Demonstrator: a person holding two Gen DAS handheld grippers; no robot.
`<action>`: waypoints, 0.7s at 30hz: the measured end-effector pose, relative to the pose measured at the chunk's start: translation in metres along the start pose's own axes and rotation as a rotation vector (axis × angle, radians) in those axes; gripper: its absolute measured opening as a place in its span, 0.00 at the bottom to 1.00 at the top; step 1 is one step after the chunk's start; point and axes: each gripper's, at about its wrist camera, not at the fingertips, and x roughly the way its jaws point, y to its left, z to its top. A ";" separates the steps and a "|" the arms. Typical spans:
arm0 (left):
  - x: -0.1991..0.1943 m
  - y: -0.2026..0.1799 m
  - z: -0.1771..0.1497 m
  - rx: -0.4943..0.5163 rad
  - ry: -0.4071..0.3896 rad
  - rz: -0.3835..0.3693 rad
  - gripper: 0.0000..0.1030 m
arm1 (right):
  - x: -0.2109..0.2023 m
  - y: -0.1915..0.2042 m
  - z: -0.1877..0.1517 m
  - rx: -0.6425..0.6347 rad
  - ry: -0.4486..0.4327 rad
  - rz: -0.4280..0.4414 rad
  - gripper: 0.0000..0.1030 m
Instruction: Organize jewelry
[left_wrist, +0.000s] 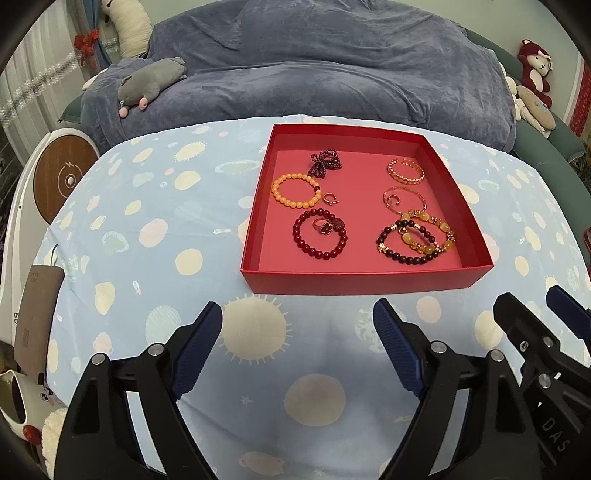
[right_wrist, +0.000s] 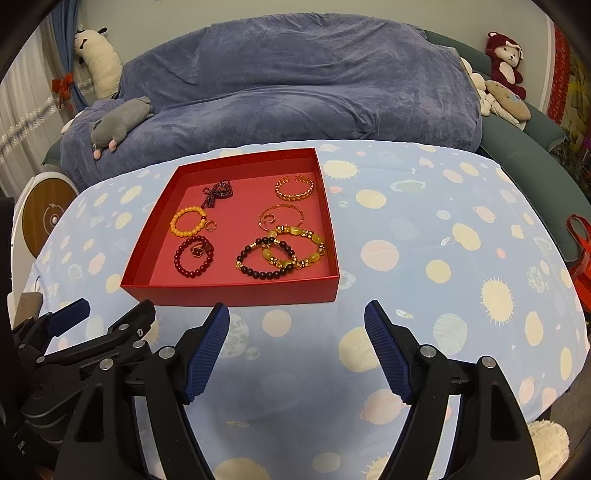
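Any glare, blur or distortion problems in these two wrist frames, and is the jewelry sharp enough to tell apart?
Left wrist: strong fisheye bowing of the open red cardboard box, dark corner vignette; bracelets sharp, no glare. Right wrist: same bowing, soft shadow on the pale blue planet-print tablecloth between the fingers of the right gripper; even lighting, beads distinct.

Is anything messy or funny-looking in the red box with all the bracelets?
Mostly tidy. In the red box, the dark bead bracelet and the yellow bead bracelet overlap in the near right corner instead of lying apart. A flower ring sits inside the red bead bracelet. Nothing looks spilled or broken.
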 end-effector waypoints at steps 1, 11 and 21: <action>0.000 0.000 -0.002 -0.002 0.001 0.006 0.82 | -0.001 0.000 -0.002 -0.002 0.002 0.001 0.72; -0.003 0.006 -0.016 -0.008 0.005 0.039 0.89 | -0.004 -0.002 -0.016 0.010 0.014 0.000 0.82; -0.004 0.008 -0.023 -0.021 0.007 0.052 0.92 | -0.007 -0.007 -0.021 0.022 0.007 -0.007 0.94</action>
